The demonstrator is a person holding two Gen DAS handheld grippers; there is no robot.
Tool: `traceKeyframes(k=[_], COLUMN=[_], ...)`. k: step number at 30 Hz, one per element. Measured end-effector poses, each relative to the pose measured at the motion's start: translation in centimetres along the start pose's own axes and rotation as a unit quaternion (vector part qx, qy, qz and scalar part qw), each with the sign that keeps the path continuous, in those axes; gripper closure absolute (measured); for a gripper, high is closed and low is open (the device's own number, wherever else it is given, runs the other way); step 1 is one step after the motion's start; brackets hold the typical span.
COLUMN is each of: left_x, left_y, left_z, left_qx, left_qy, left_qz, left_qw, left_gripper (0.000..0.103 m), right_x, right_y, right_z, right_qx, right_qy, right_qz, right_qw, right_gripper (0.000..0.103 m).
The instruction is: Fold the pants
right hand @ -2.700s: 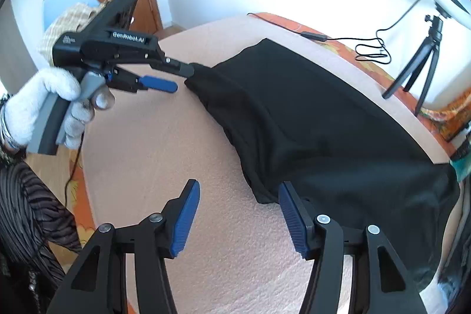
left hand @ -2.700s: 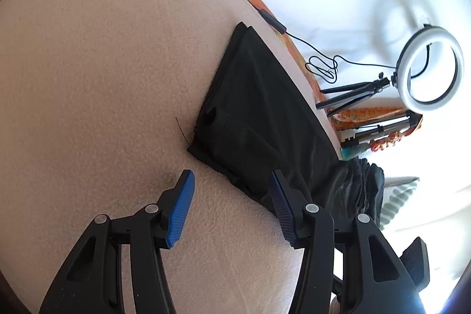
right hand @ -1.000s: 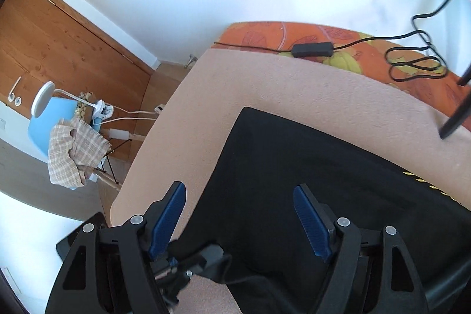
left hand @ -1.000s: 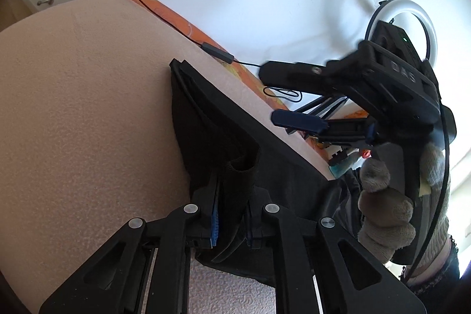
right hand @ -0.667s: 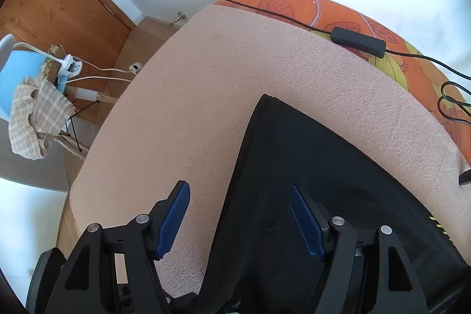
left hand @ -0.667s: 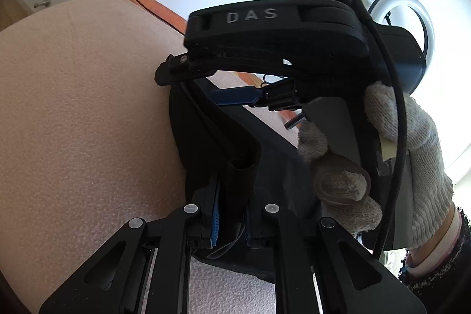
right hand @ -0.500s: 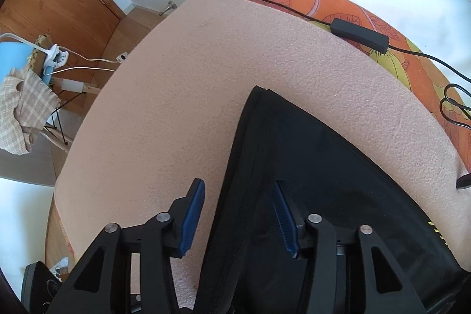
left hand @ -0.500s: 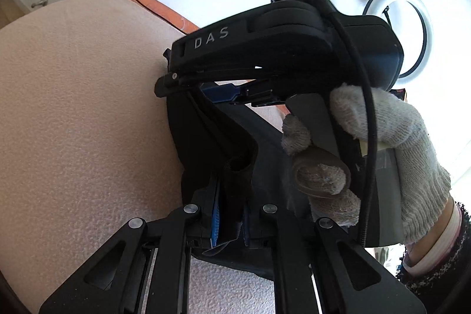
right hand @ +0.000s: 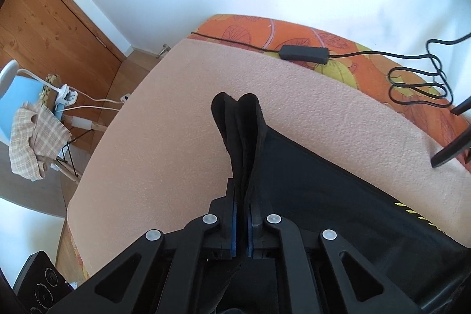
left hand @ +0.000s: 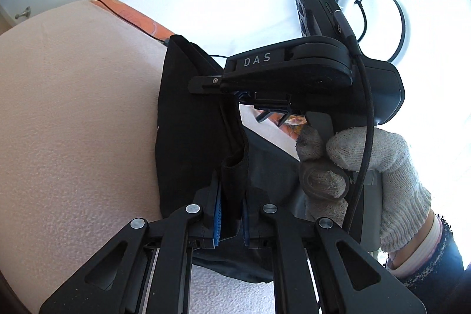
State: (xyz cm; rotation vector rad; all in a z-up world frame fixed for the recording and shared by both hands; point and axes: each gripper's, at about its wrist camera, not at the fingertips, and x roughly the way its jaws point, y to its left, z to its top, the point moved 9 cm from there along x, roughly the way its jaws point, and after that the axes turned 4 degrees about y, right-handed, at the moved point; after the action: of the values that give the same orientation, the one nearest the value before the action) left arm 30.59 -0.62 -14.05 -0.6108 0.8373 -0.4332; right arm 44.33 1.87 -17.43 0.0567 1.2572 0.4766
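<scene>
Left wrist view: our left gripper (left hand: 231, 221) is pinched tight on a bunched edge of the black pants (left hand: 188, 137), blue pads pressed into the cloth. A moment ago the right gripper (left hand: 235, 94) hovered above this same edge with its jaws apart; now it sits lower, tip at the fabric, gloved right hand (left hand: 353, 167) squeezing the trigger. The tip is partly hidden here, so the grip is hard to confirm from this side. The pants lie along the far side of the peach blanket (left hand: 73, 108), edge lifting off it between the two tools.

Right wrist view: this settles it. Our right gripper (right hand: 242, 228) was spread half a second back and has since closed; now the pads clamp a doubled flap of pants (right hand: 323, 190) that sticks up past the fingertips. The rest of the garment trails right over the blanket (right hand: 176, 122), orange sheet (right hand: 294, 31) and cable (right hand: 303, 53) beyond.

We judge both ends of one edge are now secured, so the grasp step is done and the pants look ready to be lifted and carried over for a fold.
</scene>
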Motion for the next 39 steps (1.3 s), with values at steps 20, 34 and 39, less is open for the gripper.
traceKeyframes(k=[20, 34, 39], left_x=[3.3, 10.7, 13.4], left_y=[-8.9, -16.4, -17.2], left_z=[-2.7, -6.5, -8.2], left_qx=[0.069, 0.115, 0.126], left_qy=[0.041, 0.117, 0.148], left_qz=[-0.079, -0.123, -0.121], left_qw=[0.9936, 0.9788, 0.9735], left_gripper=[0.095, 0.095, 0.095], right_x=[-11.8, -15.1, -14.3], right_y=[-10.4, -20.0, -22.7], right_z=[-4.7, -11.4, -13.3], right_qx=[0.067, 0.114, 0.131], right_qy=[-0.080, -0.083, -0.083], right_qz=[-0.034, -0.068, -0.062], right_qw=[0.994, 0.988, 0.986], right_gripper=[0.102, 0.102, 0.102])
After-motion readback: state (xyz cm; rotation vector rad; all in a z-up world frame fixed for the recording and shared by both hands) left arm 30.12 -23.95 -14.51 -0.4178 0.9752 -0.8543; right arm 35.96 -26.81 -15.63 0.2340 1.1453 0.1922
